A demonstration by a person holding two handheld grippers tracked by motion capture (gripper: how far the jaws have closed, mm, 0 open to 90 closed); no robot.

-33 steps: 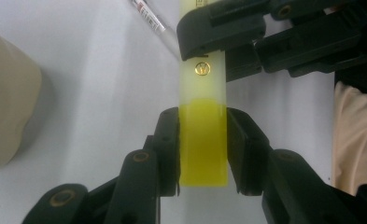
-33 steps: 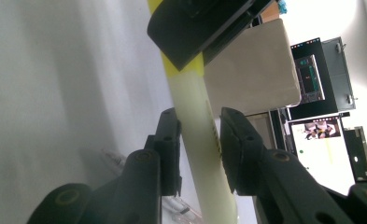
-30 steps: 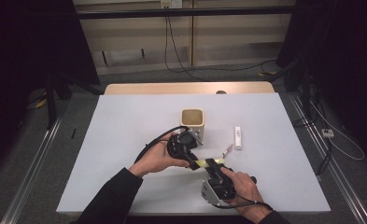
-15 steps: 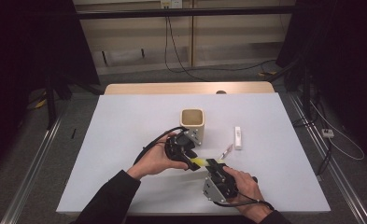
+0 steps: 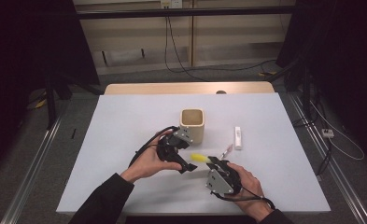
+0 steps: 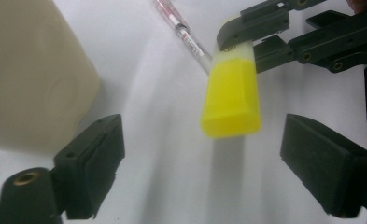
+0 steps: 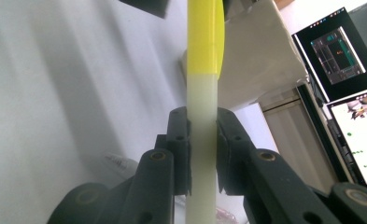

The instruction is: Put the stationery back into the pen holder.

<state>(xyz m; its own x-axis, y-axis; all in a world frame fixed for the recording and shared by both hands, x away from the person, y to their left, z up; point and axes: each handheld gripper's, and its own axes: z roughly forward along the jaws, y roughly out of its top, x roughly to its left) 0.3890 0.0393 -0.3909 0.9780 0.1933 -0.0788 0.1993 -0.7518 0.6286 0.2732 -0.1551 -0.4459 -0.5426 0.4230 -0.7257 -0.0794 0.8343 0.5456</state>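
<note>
A highlighter with a pale body and a yellow cap [image 5: 197, 157] is held just above the table. My right gripper [image 5: 213, 162] is shut on its pale body [image 7: 202, 154], and the yellow cap [image 7: 204, 37] points away from it. My left gripper [image 6: 209, 154] is open, one jaw on each side of the cap [image 6: 231, 95] without touching it. In the high view the left gripper [image 5: 189, 157] sits just in front of a beige square cup [image 5: 192, 123].
A thin pen with red markings [image 5: 226, 150] lies on the white table [image 5: 125, 126] behind the highlighter, and a white marker [image 5: 237, 137] lies further right. The beige cup [image 6: 31, 79] is close to my left jaw. Monitors [image 7: 340, 46] stand beyond the table.
Both hands shifted only slightly. The yellow cap now shows more plainly between the open left jaws.
</note>
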